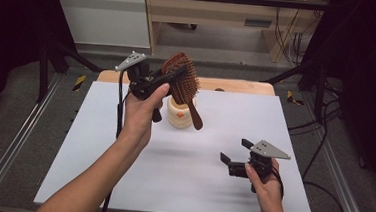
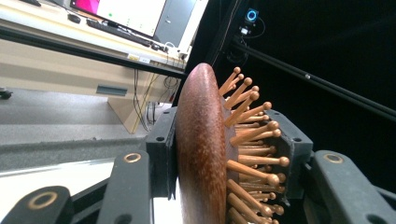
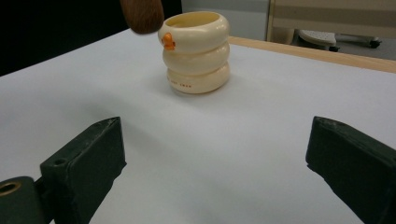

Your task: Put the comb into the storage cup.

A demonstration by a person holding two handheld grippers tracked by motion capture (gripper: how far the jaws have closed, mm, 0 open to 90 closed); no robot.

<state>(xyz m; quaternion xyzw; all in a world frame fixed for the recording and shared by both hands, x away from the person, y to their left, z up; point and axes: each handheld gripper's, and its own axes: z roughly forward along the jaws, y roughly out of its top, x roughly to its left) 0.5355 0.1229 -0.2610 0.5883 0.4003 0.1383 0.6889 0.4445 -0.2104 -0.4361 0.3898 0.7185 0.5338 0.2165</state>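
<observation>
A brown wooden hairbrush with wooden pins hangs in the air over the back of the table. My left gripper is shut on its head: in the left gripper view one jaw presses the smooth back and the other the pins of the hairbrush. The handle slants down to the right, in front of a cream ringed cup. That cup stands upright with the handle's tip beside its rim. My right gripper is low at the front right, open, nothing between its jaws.
A white sheet covers the table, with a wooden edge at the back. Black frame rails run along both sides. Beyond the table are a desk and cables on the floor.
</observation>
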